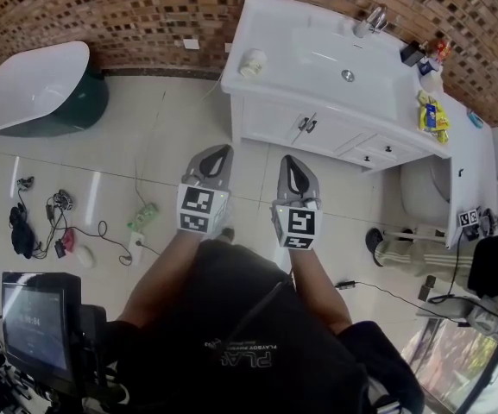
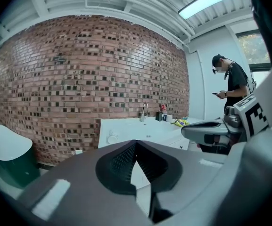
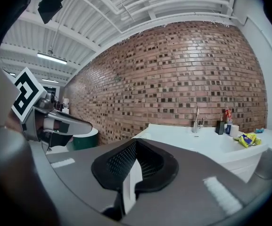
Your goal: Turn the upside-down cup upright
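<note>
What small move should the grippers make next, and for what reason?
Probably bring the left gripper forward toward the cup at the left end of the vanity top, opening it on the way. Both it and the right gripper are shut and empty, held over the floor, well short of the vanity.

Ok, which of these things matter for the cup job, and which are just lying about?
For the job: white cup at the left end of the vanity; left gripper and right gripper, both shut and empty.
Lying about: bathtub; cables on the floor; yellow packets and bottles at the vanity's right end.
</note>
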The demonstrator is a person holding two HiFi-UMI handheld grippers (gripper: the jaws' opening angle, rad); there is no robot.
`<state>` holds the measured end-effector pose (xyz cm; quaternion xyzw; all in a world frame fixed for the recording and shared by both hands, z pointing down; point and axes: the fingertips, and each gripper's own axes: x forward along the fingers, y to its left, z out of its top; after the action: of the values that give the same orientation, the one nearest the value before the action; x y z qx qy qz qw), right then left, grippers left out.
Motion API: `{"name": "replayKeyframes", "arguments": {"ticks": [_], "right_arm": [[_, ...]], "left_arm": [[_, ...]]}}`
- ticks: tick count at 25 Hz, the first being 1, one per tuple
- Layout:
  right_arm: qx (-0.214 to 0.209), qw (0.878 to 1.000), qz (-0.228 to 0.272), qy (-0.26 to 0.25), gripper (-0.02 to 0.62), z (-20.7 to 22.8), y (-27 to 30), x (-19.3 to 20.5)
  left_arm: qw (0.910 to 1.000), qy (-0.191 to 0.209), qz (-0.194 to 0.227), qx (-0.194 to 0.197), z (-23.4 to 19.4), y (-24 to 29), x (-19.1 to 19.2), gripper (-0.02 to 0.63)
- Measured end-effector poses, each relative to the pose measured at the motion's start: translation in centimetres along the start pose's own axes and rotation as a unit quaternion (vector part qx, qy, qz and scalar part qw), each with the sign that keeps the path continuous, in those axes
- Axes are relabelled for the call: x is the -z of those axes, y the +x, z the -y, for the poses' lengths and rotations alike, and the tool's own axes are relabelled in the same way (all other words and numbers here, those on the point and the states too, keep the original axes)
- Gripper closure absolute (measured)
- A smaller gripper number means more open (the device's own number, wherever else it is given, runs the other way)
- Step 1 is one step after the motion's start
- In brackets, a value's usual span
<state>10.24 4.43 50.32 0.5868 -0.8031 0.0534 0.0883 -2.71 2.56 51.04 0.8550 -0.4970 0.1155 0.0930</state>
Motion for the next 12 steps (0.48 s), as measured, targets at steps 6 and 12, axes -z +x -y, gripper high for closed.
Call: {"name": "replayKeyframes", "arguments": {"ticks": [6, 12], "right_arm": [[0.001, 1.0, -0.002, -0.008, 0.583, -0.1, 3.6, -0.8], [0.006, 1.0, -0.012, -0.024, 0.583, -0.1, 7.2, -1.1]], "left_arm": [[0.9999, -0.015, 0.004, 0.002, -2.9, 2.5, -0.4, 0.607], [0.9991, -0.042, 0.0, 0.008, -5.9, 5.9, -0.7, 0.607]]}}
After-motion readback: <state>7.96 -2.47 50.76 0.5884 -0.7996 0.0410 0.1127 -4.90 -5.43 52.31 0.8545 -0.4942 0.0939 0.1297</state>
